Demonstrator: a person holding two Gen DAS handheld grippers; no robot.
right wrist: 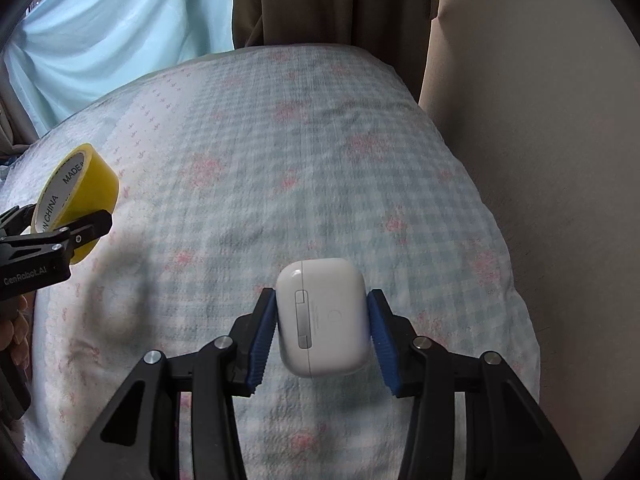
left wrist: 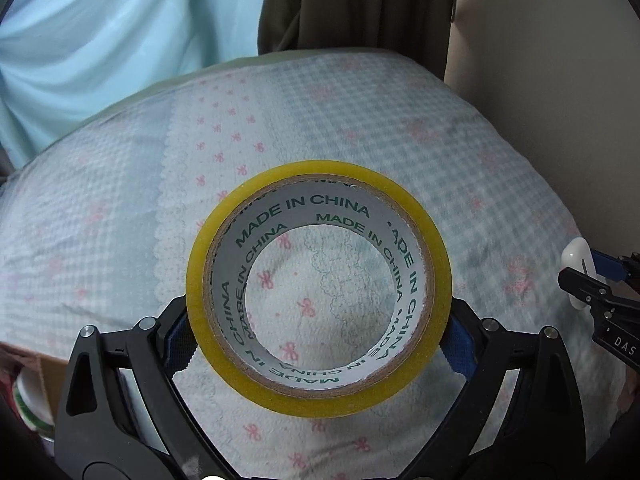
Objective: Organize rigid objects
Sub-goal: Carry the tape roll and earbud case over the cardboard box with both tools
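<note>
My left gripper clamps a yellow tape roll by its sides; my right gripper pinches a white earbud case above the checked blanket.

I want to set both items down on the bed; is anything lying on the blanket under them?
Nothing visible: the blanket shows bare beneath the tape roll and the earbud case.

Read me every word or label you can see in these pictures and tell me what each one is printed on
"MADE IN CHINA", repeated in green: inner core of the yellow tape roll held by the left gripper.
"GenRobot.AI": left gripper's body.
"DAS", cut off: right gripper's body.
Faint print on the white earbud case: too small to read.
</note>
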